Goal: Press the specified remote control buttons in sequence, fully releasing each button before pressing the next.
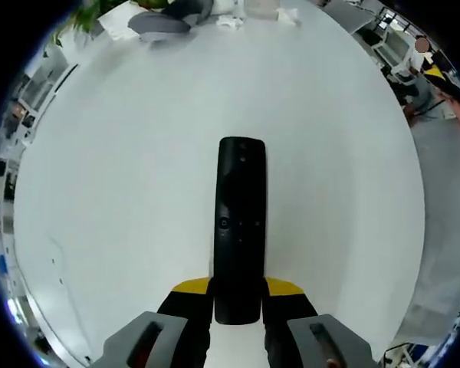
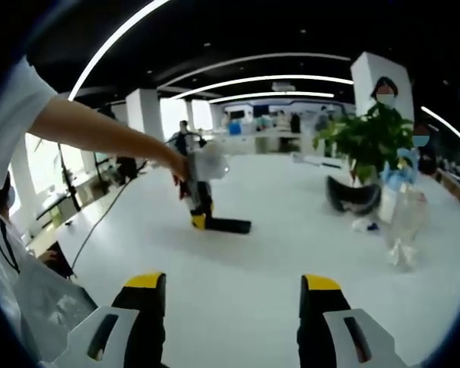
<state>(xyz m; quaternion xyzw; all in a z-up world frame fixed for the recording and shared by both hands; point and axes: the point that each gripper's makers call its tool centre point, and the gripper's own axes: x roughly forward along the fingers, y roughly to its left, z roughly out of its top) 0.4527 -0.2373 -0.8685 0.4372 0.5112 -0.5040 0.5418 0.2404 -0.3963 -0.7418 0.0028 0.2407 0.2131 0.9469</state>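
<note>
Left gripper (image 1: 238,295) is clamped on my slim black remote control (image 1: 240,226), lying flat on the white table (image 1: 123,192); right gripper (image 2: 232,295) gapes apart.

no readable text or labels

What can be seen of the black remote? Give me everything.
The remote is a long, slim black bar, plastic by its look, lying flat on the white table. Small buttons sit near its far end and a round one around its middle; no labels are legible. Its near end sits between the yellow-tipped jaws of the left gripper, which close against both sides. In the right gripper view it lies beside that gripper, far from the open right gripper.
</note>
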